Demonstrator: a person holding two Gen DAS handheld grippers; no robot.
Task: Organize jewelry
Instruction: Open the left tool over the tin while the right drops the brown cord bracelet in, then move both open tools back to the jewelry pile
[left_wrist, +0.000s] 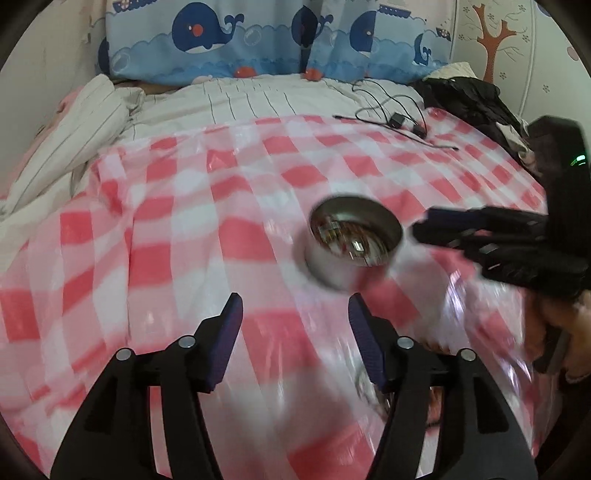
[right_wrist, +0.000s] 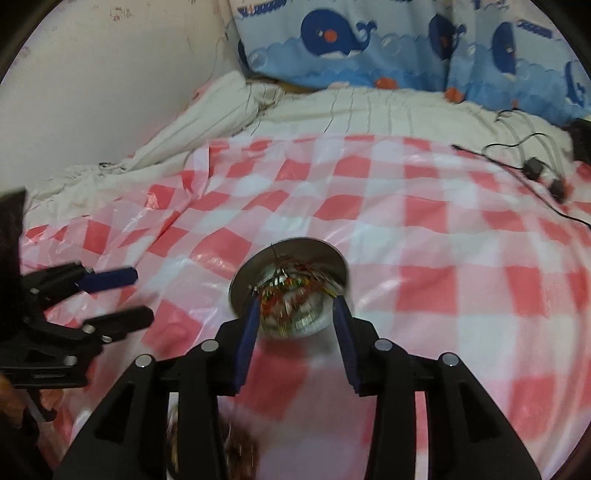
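Note:
A round steel tin (left_wrist: 354, 242) (right_wrist: 290, 291) with colourful beaded jewelry (right_wrist: 291, 293) inside stands on the pink-and-white checked sheet (left_wrist: 229, 229). My left gripper (left_wrist: 295, 310) is open and empty, just in front of and left of the tin. My right gripper (right_wrist: 295, 314) is open, its fingertips on either side of the tin's near rim; it also shows in the left wrist view (left_wrist: 439, 230) right of the tin. More jewelry (right_wrist: 236, 450) lies blurred under the right gripper, near the front edge.
Black cables with small plugs (left_wrist: 399, 118) lie at the far right of the sheet. Dark clothing (left_wrist: 469, 99) is piled at the back right. A striped quilt (left_wrist: 74, 125) is bunched at the left, whale-print pillows (left_wrist: 258, 37) behind.

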